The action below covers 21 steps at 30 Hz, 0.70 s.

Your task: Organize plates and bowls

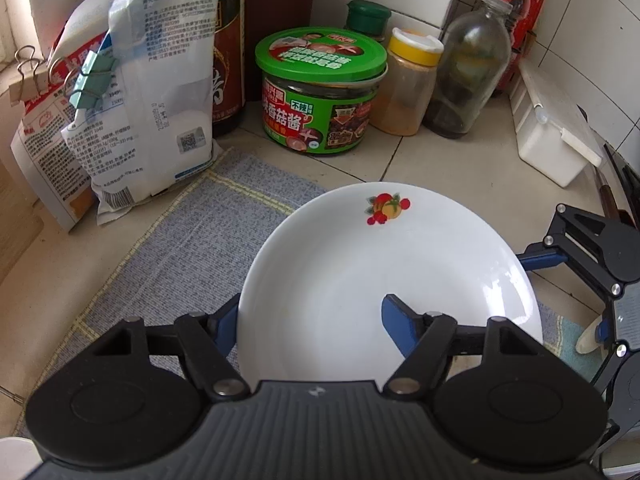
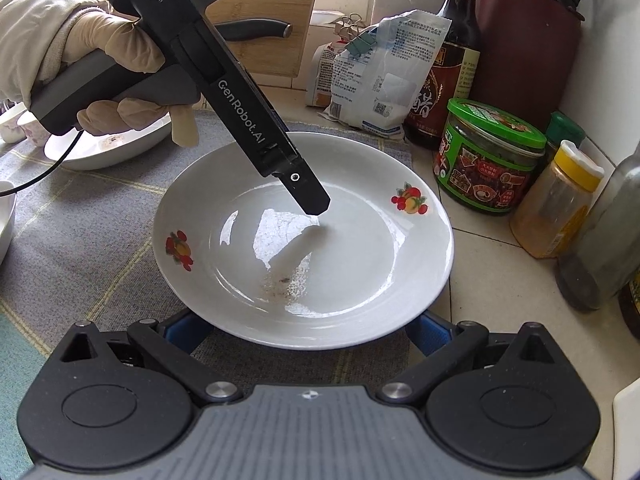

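A white plate with fruit prints (image 1: 360, 272) (image 2: 320, 256) lies partly on the grey-blue mat (image 1: 172, 264). My left gripper (image 1: 312, 316) straddles the plate's near rim: its left finger is outside and under the rim, its right finger (image 1: 400, 328) is inside the plate. In the right wrist view the left gripper's body (image 2: 248, 120) reaches down into the plate. My right gripper (image 2: 308, 332) is open wide, its blue fingers (image 2: 184, 332) sitting low under the plate's near edge. It also shows at the right edge of the left wrist view (image 1: 592, 256).
Along the wall stand salt bags (image 1: 152, 112), a soy sauce bottle (image 1: 230, 52), a green-lidded jar (image 1: 320, 92), a yellow-capped spice jar (image 1: 408, 84), a glass bottle (image 1: 468, 76) and a white box (image 1: 552, 136). Another white bowl (image 2: 116, 148) and small cups (image 2: 20, 128) sit at the left.
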Tool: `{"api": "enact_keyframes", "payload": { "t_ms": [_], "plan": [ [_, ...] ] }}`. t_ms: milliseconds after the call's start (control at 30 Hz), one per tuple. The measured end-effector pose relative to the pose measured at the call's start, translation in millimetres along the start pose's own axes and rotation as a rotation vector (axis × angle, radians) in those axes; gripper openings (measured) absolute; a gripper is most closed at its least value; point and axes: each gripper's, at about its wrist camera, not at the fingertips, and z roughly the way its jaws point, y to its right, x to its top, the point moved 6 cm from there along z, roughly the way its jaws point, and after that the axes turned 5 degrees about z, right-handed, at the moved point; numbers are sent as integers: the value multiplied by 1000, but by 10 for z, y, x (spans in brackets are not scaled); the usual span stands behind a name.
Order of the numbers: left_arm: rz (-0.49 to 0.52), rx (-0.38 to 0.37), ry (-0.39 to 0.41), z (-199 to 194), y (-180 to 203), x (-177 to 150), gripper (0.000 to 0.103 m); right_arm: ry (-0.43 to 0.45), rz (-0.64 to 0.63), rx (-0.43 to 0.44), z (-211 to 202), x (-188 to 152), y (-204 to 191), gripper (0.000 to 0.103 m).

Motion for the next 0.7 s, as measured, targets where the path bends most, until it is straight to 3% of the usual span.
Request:
{"api": "enact_keyframes", "payload": {
  "t_ms": [100,400,567,700],
  "plan": [
    [16,28,20,-85,23,8,81,-4,5,-7,-14,-2,2,103],
    [34,90,78,-552,218,-7,84,-10,46,-49,-210,-24,-12,103],
    [26,135,146,-993,451,-54,85,12,72,-59,-425,23,-90,103],
    [24,192,223,-1355,663,-177,94,28,88,-75,-629,69,-174,103]
  ]
}}
